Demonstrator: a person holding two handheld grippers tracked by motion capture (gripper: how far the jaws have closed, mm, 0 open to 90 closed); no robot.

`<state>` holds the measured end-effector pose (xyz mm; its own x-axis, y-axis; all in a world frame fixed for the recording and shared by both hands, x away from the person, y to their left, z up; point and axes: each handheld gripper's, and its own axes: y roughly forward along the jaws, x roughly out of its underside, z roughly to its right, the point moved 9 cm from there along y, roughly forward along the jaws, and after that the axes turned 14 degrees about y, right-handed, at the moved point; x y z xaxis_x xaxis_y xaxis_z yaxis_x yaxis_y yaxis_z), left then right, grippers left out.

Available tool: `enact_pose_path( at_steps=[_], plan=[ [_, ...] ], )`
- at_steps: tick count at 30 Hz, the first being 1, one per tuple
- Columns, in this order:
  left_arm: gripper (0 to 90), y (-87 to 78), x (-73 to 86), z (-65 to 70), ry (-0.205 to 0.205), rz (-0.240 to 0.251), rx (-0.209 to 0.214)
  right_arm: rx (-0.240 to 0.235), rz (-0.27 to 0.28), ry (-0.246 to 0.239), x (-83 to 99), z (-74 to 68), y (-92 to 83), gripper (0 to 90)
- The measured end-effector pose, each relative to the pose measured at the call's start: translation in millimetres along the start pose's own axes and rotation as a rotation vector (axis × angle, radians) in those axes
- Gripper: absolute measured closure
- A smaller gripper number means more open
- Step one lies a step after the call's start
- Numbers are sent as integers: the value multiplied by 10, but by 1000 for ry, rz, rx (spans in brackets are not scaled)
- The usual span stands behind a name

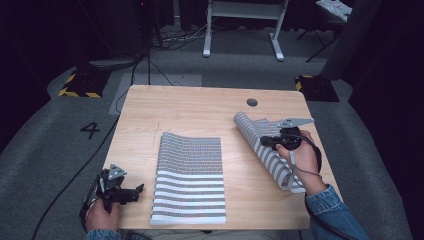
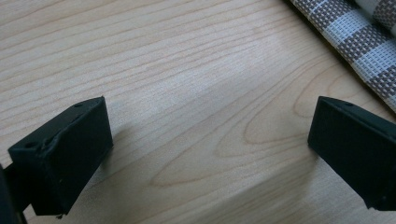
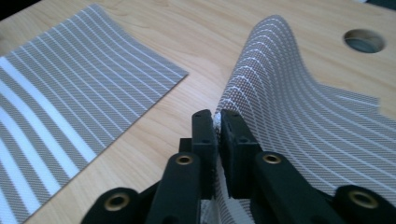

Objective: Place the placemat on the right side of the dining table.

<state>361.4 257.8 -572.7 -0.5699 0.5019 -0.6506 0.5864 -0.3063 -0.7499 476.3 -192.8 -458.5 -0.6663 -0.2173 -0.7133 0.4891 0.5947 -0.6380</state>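
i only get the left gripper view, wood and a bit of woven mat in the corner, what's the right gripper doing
Observer: The right gripper is pinching the edge of a second striped placemat, lifting it into a curl at the table's right side.
Operator: the mat by me, is it flat
Observer: Yes, that striped placemat lies flat in the middle of the table, apart from the lifted one.
Operator: where's my gripper against it
Observer: The left gripper sits open at the table's near left corner, just left of the flat mat, not touching it.
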Motion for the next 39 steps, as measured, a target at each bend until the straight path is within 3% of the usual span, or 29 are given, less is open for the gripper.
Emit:
enact_pose_path(
  at_steps=[3,7,8,12,14,15,16,18,19,20,21,22,24,32,36,39],
  plan=[
    [0,1,0,0,0,1,-1,-4,59,-2,-36,-56,-7,553],
    [0,1,-1,-1,-1,1,-3,19,120,-28,-122,-121,-127,476],
    [0,1,-1,-1,0,1,-3,41,144,-23,-136,-121,-226,447],
    [0,1,-1,-1,0,1,-2,85,152,-18,-43,-47,-382,435],
    [0,1,-1,-1,0,1,-3,121,142,20,164,82,-490,435],
    [0,1,-1,-1,0,1,-3,121,142,20,164,82,-490,435],
    [0,3,-3,-6,1,0,-5,154,126,50,326,205,-539,435],
    [0,6,-8,-7,-3,-2,-8,186,112,79,485,339,-578,434],
    [0,6,-8,-7,-3,-2,-8,186,112,79,485,339,-578,434],
    [0,9,-8,-13,-2,-5,-12,215,100,98,627,473,-613,420],
    [0,9,-8,-13,-2,-5,-12,215,100,98,627,473,-613,420],
    [0,12,-12,-13,-2,-4,-10,240,85,116,763,594,-639,423],
    [0,10,-12,-13,-2,-5,-8,269,63,125,889,696,-648,420],
    [0,11,-11,-9,-9,-5,-14,284,-34,160,1264,789,-508,424],
    [0,12,-11,-6,-11,-3,-14,301,-75,154,1366,809,-409,403],
    [0,11,-11,-5,-11,-3,-14,307,-71,146,1380,807,-392,402]
  ],
)
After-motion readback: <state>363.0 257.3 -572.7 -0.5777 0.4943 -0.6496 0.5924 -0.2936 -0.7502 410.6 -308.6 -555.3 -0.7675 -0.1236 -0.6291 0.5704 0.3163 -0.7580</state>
